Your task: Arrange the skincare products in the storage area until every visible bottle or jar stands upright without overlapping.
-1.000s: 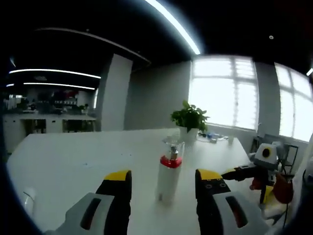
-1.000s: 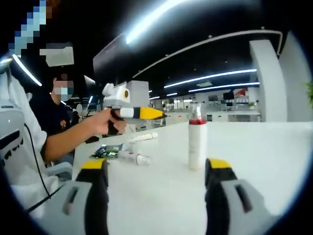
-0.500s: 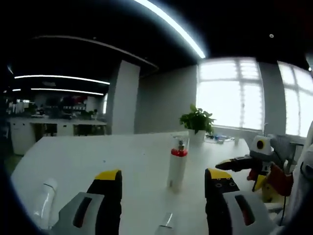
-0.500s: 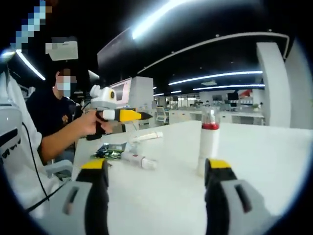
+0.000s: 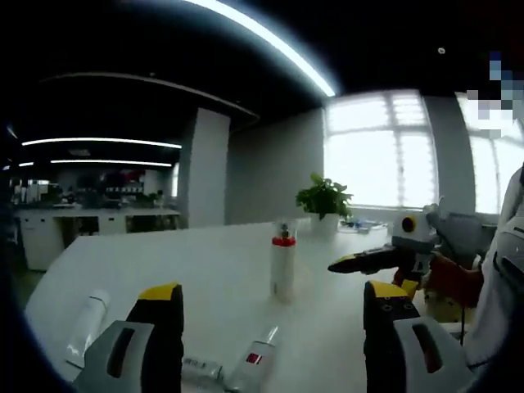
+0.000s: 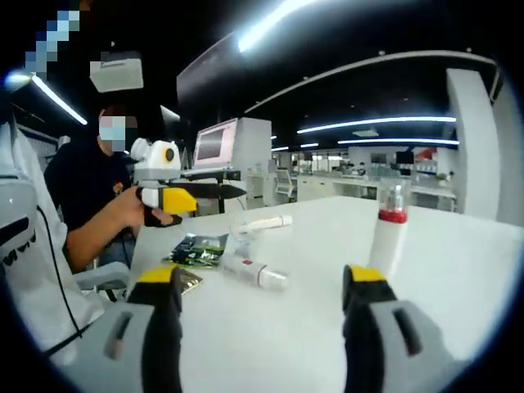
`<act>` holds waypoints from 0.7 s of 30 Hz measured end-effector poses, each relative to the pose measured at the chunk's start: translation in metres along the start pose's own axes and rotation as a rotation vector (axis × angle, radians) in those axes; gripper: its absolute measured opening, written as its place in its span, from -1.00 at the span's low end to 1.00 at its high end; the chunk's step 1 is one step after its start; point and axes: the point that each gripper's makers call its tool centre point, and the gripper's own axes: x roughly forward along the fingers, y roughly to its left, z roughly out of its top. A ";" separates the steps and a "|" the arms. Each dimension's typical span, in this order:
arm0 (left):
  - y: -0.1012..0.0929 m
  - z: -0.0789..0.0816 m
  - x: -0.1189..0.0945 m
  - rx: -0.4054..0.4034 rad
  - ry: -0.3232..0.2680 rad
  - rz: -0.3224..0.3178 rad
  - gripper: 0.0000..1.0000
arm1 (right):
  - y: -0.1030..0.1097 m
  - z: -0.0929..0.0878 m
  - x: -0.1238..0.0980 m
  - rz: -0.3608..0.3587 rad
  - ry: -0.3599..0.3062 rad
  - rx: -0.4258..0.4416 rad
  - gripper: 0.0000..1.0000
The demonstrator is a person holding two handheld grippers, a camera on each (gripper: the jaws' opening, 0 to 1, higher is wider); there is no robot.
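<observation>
A white bottle [image 5: 283,266] with a red band and clear cap stands upright on the white table [image 5: 164,262], well ahead of my left gripper [image 5: 273,307], whose jaws are wide apart and hold nothing. A small white bottle with a red mark [image 5: 254,368] lies between those jaws, and a white tube [image 5: 88,323] lies to the left. My right gripper [image 5: 360,262] reaches in from the right. In the right gripper view the upright bottle [image 6: 389,229] stands right of centre. My right gripper [image 6: 262,285] is open just short of the lying bottle [image 6: 254,272]. A hand holds the left gripper [image 6: 221,191] over the table's left end.
A white tube [image 6: 262,223] and a green packet [image 6: 192,250] lie at the left end of the table. A potted plant [image 5: 323,201] stands at the far edge. A person in a dark top [image 6: 82,196] sits at the left.
My left gripper has drawn back from the upright bottle, which now looks smaller and farther off. Lying bottles have come into its view. The right gripper view has swung left.
</observation>
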 end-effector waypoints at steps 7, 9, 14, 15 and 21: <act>-0.005 -0.012 -0.016 0.033 0.022 -0.001 0.95 | 0.009 0.007 0.016 0.023 0.030 -0.046 0.61; -0.002 -0.016 -0.021 0.031 0.026 0.007 0.99 | 0.011 0.008 0.022 0.029 0.035 -0.058 0.61; 0.008 -0.023 -0.036 0.037 0.036 0.039 0.99 | 0.014 0.010 0.037 0.059 0.049 -0.050 0.61; 0.009 -0.023 -0.041 0.032 0.031 0.042 0.99 | 0.014 0.011 0.040 0.063 0.050 -0.049 0.60; 0.014 -0.026 -0.059 0.024 0.013 0.060 0.99 | 0.014 0.018 0.061 0.075 0.080 -0.088 0.59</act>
